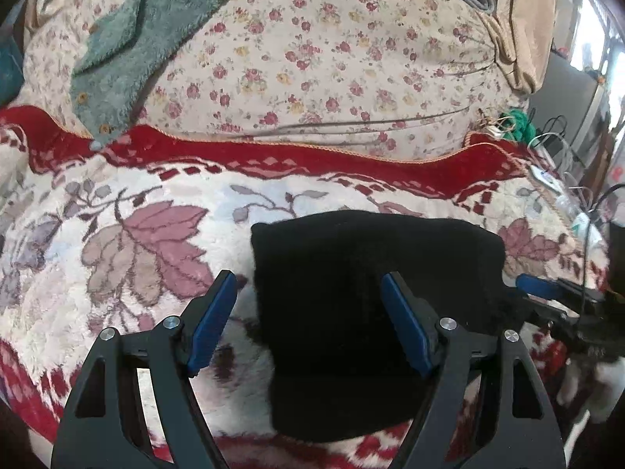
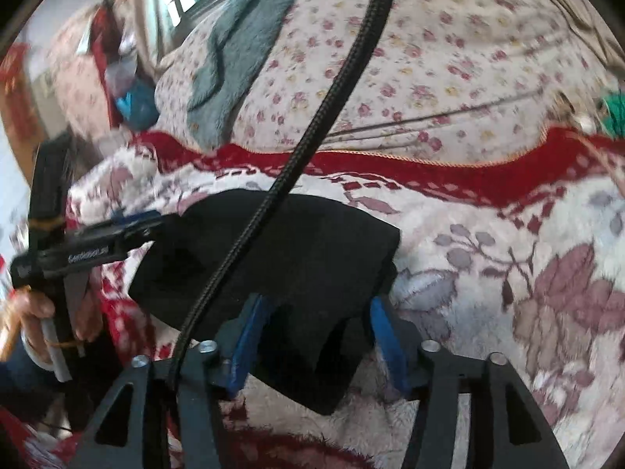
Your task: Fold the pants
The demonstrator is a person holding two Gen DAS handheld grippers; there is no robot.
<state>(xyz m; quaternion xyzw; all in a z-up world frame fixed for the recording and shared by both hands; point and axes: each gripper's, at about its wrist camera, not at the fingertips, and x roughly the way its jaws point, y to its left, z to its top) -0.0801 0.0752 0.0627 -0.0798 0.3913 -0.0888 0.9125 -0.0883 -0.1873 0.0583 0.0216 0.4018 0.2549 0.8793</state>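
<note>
The black pants (image 1: pixel 363 285) lie folded into a compact bundle on the floral fleece blanket (image 1: pixel 129 242). My left gripper (image 1: pixel 308 293) is open, its blue pads straddling the bundle's left edge. In the right wrist view the pants (image 2: pixel 297 242) show as the same dark bundle. My right gripper (image 2: pixel 316 312) is open, its blue pads on either side of the bundle's near flap. The right gripper also shows at the right edge of the left wrist view (image 1: pixel 543 287). The left gripper shows at the left of the right wrist view (image 2: pixel 129 226), touching the bundle's edge.
A rose-print quilt (image 1: pixel 312 58) and a teal fleece (image 1: pixel 129 39) lie behind the blanket. A black braided cable (image 2: pixel 312 136) hangs across the right wrist view. Cords and small items (image 1: pixel 554 156) clutter the bed's right edge. A hand (image 2: pixel 35 308) holds the left gripper.
</note>
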